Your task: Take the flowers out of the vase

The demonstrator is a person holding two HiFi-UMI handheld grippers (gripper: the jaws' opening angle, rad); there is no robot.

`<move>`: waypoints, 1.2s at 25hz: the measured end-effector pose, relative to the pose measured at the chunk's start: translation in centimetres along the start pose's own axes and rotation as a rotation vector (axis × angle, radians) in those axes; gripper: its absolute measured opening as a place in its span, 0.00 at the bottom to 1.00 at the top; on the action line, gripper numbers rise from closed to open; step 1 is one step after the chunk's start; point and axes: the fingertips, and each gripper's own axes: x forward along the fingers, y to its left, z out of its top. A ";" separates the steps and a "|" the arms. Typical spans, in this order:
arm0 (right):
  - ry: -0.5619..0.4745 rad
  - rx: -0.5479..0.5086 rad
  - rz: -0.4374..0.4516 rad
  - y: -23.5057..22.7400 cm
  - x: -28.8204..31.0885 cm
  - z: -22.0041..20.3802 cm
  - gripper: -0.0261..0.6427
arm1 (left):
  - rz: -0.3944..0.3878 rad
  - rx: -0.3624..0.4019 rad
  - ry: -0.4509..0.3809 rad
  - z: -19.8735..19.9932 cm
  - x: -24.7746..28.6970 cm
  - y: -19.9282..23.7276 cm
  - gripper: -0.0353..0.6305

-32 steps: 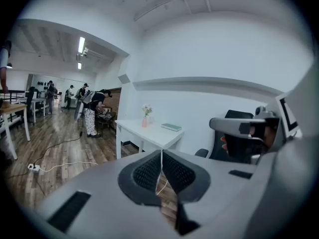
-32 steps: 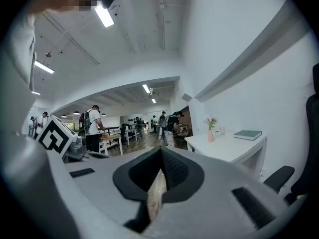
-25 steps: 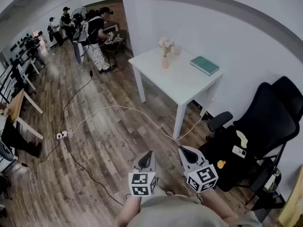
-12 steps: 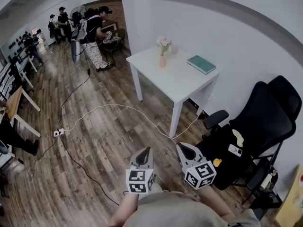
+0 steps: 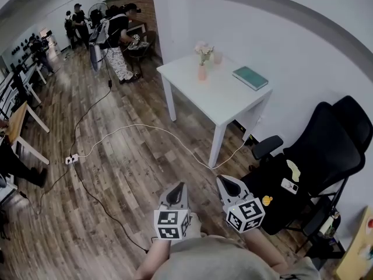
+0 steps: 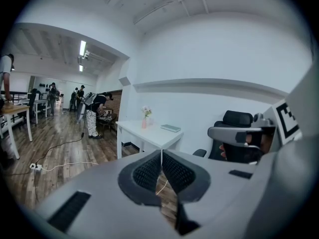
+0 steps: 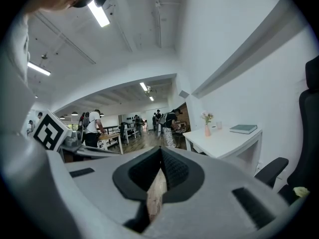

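Observation:
A small pink vase [image 5: 201,73] with pale flowers [image 5: 202,50] stands at the far side of a white table [image 5: 224,101], well ahead of me across the wooden floor. Both grippers are held low and close to my body, far from the table. My left gripper [image 5: 179,186] is shut with nothing in it, and in the left gripper view the vase [image 6: 144,124] shows small beyond its closed tips [image 6: 161,153]. My right gripper [image 5: 224,182] is shut and empty too. The vase [image 7: 207,130] and flowers [image 7: 206,116] lie ahead to the right in the right gripper view.
A green book [image 5: 250,77] and a small glass [image 5: 217,57] also sit on the table. A black office chair [image 5: 326,150] stands at my right. A white cable [image 5: 145,134] and power strip [image 5: 71,158] lie on the floor. People [image 5: 116,37] work at desks in the back.
The head view has shifted slightly, so the table sits a little differently in frame. Both grippers stay shut in the same place before me.

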 end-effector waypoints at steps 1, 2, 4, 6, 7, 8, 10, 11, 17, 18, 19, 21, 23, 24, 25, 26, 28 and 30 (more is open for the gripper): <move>0.004 0.000 -0.005 -0.2 0.3 -0.1 0.04 | -0.002 -0.001 0.001 0.0 0.3 0.2 0.07; 0.008 0.000 -0.010 -0.4 0.6 -0.2 0.04 | -0.004 -0.003 0.002 0.0 0.6 0.4 0.07; 0.014 -0.001 -0.018 -0.8 1.3 -0.3 0.05 | -0.009 -0.007 0.004 0.1 1.4 0.9 0.07; 0.018 -0.003 -0.026 -1.3 2.2 -0.3 0.05 | -0.013 -0.010 0.003 0.3 2.3 1.4 0.07; 0.019 -0.004 -0.030 -1.6 2.8 -0.3 0.06 | -0.016 -0.011 0.003 0.4 2.9 1.8 0.07; 0.020 -0.004 -0.033 -1.9 3.4 -0.2 0.06 | -0.020 -0.012 0.003 0.6 3.5 2.1 0.07; 0.022 -0.007 -0.038 -2.6 4.9 0.0 0.06 | -0.026 -0.014 0.004 1.0 4.8 2.9 0.07; 0.022 -0.010 -0.039 -2.9 5.7 0.2 0.06 | -0.027 -0.016 0.002 1.2 5.5 3.4 0.07; 0.015 -0.013 -0.039 -4.9 11.3 1.7 0.08 | -0.026 -0.021 -0.003 3.2 9.8 6.9 0.07; 0.016 -0.012 -0.038 -5.2 12.4 2.0 0.08 | -0.026 -0.022 -0.003 3.7 10.5 7.6 0.07; 0.018 -0.012 -0.037 -5.5 13.4 2.3 0.09 | -0.025 -0.023 -0.004 4.1 11.2 8.3 0.07; 0.021 -0.012 -0.035 -6.1 15.6 2.8 0.10 | -0.022 -0.025 -0.004 5.1 12.7 9.8 0.07; 0.022 -0.011 -0.036 -6.6 17.6 3.3 0.12 | -0.022 -0.023 -0.001 6.0 14.1 11.3 0.07; 0.023 -0.009 -0.038 -6.8 18.7 3.6 0.12 | -0.022 -0.022 0.001 6.4 14.7 12.1 0.07; 0.024 -0.008 -0.041 -7.1 19.6 3.8 0.13 | -0.023 -0.020 0.004 6.8 15.4 12.9 0.07; 0.025 -0.008 -0.045 -7.3 20.6 4.0 0.14 | -0.023 -0.020 0.006 7.1 16.0 13.6 0.07; 0.028 -0.008 -0.052 -7.7 22.5 4.5 0.15 | -0.026 -0.020 0.007 7.9 17.4 15.1 0.07; 0.028 -0.009 -0.060 -8.3 24.3 5.0 0.17 | -0.029 -0.020 0.005 8.8 18.7 16.5 0.07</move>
